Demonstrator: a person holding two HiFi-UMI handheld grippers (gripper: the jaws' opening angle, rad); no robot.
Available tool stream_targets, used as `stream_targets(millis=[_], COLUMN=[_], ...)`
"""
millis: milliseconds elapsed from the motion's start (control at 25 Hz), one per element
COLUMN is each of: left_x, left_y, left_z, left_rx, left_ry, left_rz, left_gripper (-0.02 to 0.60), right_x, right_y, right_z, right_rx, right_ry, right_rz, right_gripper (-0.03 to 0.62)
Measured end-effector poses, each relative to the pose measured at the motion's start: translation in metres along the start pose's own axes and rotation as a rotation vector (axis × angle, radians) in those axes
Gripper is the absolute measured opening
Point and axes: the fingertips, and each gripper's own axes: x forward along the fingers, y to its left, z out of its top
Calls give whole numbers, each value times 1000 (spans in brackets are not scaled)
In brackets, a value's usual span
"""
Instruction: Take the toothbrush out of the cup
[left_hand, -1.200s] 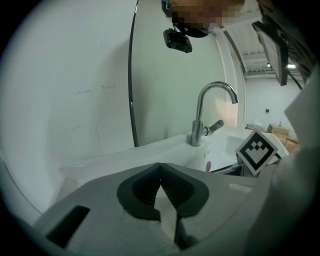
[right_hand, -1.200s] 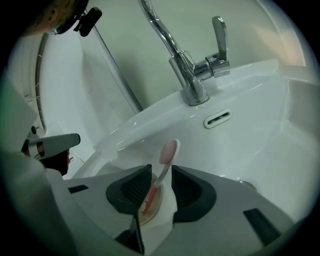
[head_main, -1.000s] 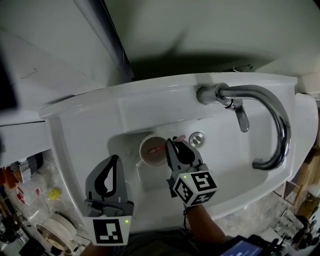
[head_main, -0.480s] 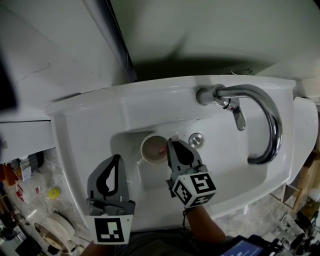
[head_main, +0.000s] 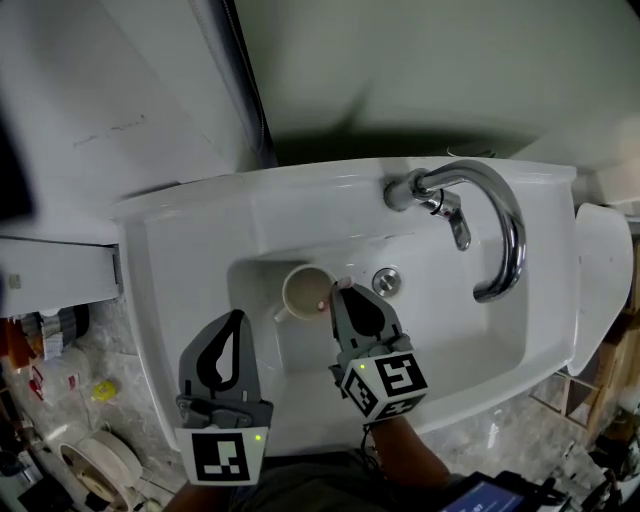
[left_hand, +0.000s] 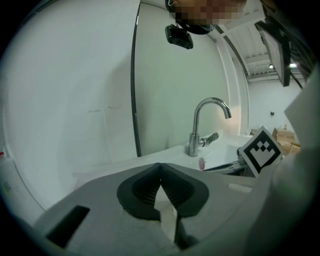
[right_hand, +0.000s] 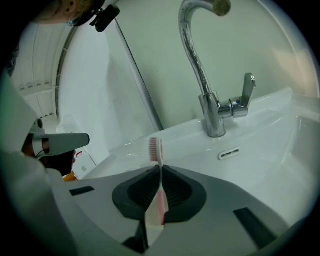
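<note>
Two grey grippers with black and white marker cubes are hanging over a white ceramic sink (head_main: 180, 260). The right gripper (head_main: 338, 291) is pinching a thin white and pink plastic toothbrush (right_hand: 159, 176). Its jaws have just been closing, and they are squeezing the handle between them. The pink bristle head is poking up past the jaw tips, and the handle is running back between the jaws. This gripper is sitting just beside the round white cup (head_main: 303, 290), which is standing in the bowl of the sink, near the round metal drain (head_main: 385, 280). I cannot tell whether the toothbrush is touching the cup. The left gripper (head_main: 237, 318) is hanging a little apart, to the left of the cup. Its jaws are pressed together at the tips and are holding nothing. A shiny curved metal tap (head_main: 497, 225) is standing at the back of the sink.
</note>
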Motion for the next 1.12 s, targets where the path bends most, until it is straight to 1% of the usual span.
stream_targets(millis=[120,400,520,720,1120], left_x=[-9,-37,-50,-78,-133], left_y=[-2,-10,-16,-27,-42], left_z=[10,38,53,72,122], left_rx=[-13,-6,7,20,78], left_ry=[-28,-112,-152,-203,-341], left_rz=[6,28,32,46,103], left_gripper=[11,11,11,11,11], right_x=[-9,-41,-60,-97,-169], right_y=[10,41,55,82,129], right_z=[10,45,64,94,143], right_rx=[-20,-98,-123,-194,-332], right_ry=[-24,-105,-153,-240,-376], right_rz=[16,63,82,118,159], right_gripper=[26,26,26,26,26])
